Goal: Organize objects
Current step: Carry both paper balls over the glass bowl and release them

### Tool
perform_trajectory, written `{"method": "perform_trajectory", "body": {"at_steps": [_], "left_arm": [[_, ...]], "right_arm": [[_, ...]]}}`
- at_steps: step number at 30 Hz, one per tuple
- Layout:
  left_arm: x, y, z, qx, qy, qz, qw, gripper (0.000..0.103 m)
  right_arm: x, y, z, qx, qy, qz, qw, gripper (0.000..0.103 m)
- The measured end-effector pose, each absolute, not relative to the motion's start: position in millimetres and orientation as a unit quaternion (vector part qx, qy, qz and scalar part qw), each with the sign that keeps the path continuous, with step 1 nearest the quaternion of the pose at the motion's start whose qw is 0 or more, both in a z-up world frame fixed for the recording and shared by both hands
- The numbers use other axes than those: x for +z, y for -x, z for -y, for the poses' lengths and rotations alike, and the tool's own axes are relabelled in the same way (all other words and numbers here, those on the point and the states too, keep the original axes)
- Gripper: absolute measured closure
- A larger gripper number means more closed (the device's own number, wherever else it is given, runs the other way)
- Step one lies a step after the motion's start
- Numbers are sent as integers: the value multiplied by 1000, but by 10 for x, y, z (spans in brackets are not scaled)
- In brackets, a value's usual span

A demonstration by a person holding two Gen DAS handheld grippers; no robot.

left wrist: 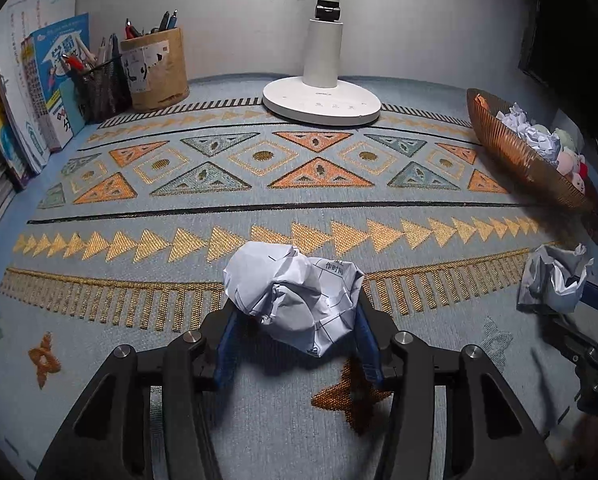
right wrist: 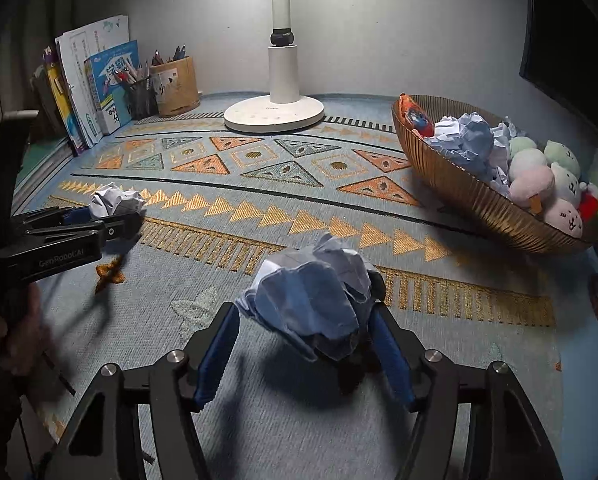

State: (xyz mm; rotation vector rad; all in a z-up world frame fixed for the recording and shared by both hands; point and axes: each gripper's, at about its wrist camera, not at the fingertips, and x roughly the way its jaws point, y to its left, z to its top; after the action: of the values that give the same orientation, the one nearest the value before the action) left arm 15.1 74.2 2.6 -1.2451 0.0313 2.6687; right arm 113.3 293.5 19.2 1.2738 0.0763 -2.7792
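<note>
Crumpled paper ball (left wrist: pixel 295 296) pinched in left claw (left wrist: pixel 295 320), another (right wrist: pixel 319 300) in right claw (right wrist: pixel 311 328); copper basket (right wrist: pixel 459 196) nearby.

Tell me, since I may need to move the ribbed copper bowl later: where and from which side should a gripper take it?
Probably the near rim of the copper bowl, approached from the open mat side. The wall there is thin and flares outward, so one finger could go inside and one outside. Crumpled paper and plush toys crowd the far and right side.
</note>
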Motion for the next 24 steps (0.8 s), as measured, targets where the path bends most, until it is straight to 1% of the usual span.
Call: {"method": "perform_trajectory", "body": {"at_steps": [2, 4, 11, 16, 18, 19, 20, 21, 22, 23, 24], "left_arm": [[26, -161, -742, 902, 419, -8, 100, 54], [9, -150, -773, 900, 424, -15, 98, 54], [10, -143, -787, 899, 425, -20, 105, 53], [6, -139, -814, 897, 427, -27, 106, 53], [9, -137, -820, 897, 427, -30, 105, 53], [10, -135, -821, 897, 427, -31, 105, 53], [11, -133, -821, 897, 427, -32, 105, 53], [11, -133, -823, 897, 427, -33, 105, 53], [10, -131, -825, 897, 427, -35, 104, 53], [9, -131, -828, 897, 427, -36, 103, 52], [10, -132, -833, 897, 427, -38, 102, 52]], "right_arm": [[164, -1213, -3014, -905, -423, -19, 36, 19], [153, -1285, -3125, -908, -419, 3, 29, 14], [222, -1176, -3400, -895, -425, 123, 52, 14], [213, -1023, -3394, -890, -427, 152, 46, 14], [168, -982, -3415, -890, -426, 158, 41, 22], [148, -977, -3414, -888, -428, 162, 41, 34], [140, -969, -3417, -886, -429, 168, 51, 39], [154, -981, -3424, -889, -422, 169, 52, 42], [175, -1003, -3427, -894, -414, 168, 49, 48], [187, -1010, -3422, -896, -410, 165, 50, 51], [193, -1022, -3416, -897, -407, 164, 52, 52]]}}
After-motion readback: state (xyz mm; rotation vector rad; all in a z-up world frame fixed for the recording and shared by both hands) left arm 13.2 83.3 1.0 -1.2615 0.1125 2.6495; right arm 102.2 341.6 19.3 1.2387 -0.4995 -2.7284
